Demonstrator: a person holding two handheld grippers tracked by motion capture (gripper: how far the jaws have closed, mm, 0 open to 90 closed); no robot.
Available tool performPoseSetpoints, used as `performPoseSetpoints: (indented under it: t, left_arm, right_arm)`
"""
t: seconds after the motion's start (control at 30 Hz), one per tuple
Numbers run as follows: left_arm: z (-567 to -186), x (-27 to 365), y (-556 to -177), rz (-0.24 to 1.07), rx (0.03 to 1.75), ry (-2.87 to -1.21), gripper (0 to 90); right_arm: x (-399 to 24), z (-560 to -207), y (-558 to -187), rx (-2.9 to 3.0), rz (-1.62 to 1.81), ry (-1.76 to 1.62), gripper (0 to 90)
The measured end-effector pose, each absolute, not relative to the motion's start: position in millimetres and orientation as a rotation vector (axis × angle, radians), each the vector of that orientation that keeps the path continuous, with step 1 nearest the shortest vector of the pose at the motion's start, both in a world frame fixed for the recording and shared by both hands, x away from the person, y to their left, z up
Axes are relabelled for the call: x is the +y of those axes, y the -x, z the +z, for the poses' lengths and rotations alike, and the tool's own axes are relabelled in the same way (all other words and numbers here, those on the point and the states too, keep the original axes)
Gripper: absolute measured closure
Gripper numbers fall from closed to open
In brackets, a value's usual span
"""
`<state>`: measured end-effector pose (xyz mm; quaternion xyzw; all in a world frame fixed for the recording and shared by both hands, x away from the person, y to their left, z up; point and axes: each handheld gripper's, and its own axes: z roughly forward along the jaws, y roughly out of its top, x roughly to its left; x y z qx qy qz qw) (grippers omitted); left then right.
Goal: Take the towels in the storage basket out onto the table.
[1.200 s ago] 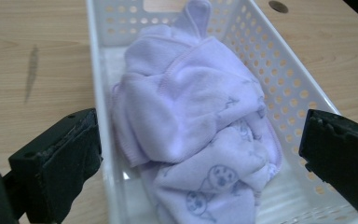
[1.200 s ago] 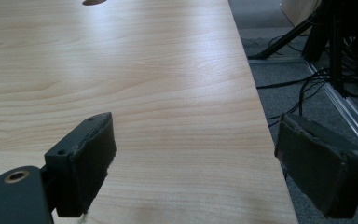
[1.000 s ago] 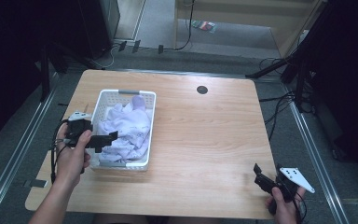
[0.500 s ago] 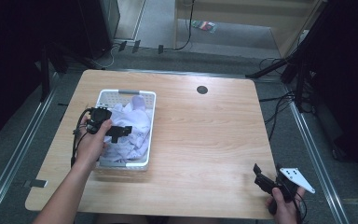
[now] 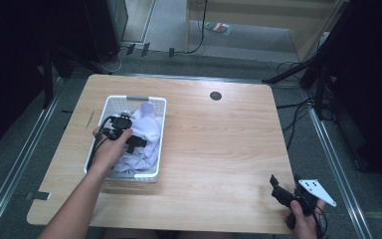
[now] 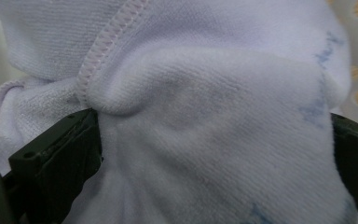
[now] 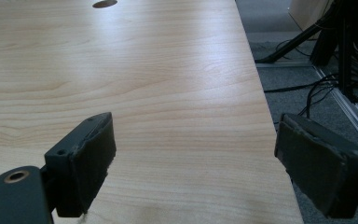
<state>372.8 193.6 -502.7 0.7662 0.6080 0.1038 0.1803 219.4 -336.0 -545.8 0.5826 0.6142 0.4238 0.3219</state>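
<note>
A white slatted basket [image 5: 137, 98] stands on the left part of the wooden table [image 5: 219, 144], holding crumpled white cloth [image 5: 146, 127]. My left gripper [image 5: 137, 142] is down inside the basket, pushed into the cloth. In the left gripper view its jaws stand wide apart with a thick fold of white terry cloth [image 6: 214, 93] bulging between them, a stitched hem running across the top; the left gripper [image 6: 214, 154] is open. My right gripper [image 5: 284, 181] rests at the table's front right corner, open, with bare wood between its jaws [image 7: 193, 158].
A dark round cable hole [image 5: 215, 95] sits near the table's far edge and shows at the top of the right gripper view [image 7: 105, 3]. Cables and stand legs [image 5: 303, 74] lie on the floor off the right side. The right gripper is close to the table's right edge.
My left gripper has moved from the basket's left rim rightward and forward into the basket, down onto the cloth. The right gripper has stayed put.
</note>
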Motion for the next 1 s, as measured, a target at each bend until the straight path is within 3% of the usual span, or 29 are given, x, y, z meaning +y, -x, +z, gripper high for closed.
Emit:
performPoseSetpoints:
  t: [0.5, 0.6, 0.7, 0.73, 0.87, 1.0]
  left_arm:
    - [-518.0, 181.3, -380.3, 0.319, 1.748, -2.3, 0.7]
    - [-513.3, 185.3, -379.5, 0.334, 1.751, -2.295, 18.2]
    - [-507.7, 193.7, -376.8, 0.384, 1.76, -2.288, 45.6]
    - [-507.4, 194.7, -376.9, 0.389, 1.768, -2.279, 50.5]
    - [-506.0, 193.2, -378.4, 0.406, 1.784, -2.281, 59.7]
    - [-501.3, 198.5, -378.8, 0.379, 1.784, -2.239, 62.3]
  right_arm:
    - [-335.0, -545.8, -219.0, 1.622, 1.109, -1.527, 12.5]
    - [-335.2, -545.9, -219.2, 1.624, 1.111, -1.524, 12.5]
    - [-335.0, -545.8, -219.0, 1.629, 1.109, -1.522, 12.5]
    - [-335.0, -545.8, -219.0, 1.629, 1.11, -1.523, 12.5]
    - [-335.1, -545.8, -219.1, 1.629, 1.109, -1.523, 12.5]
    - [-335.5, -545.9, -219.3, 1.625, 1.113, -1.526, 12.5]
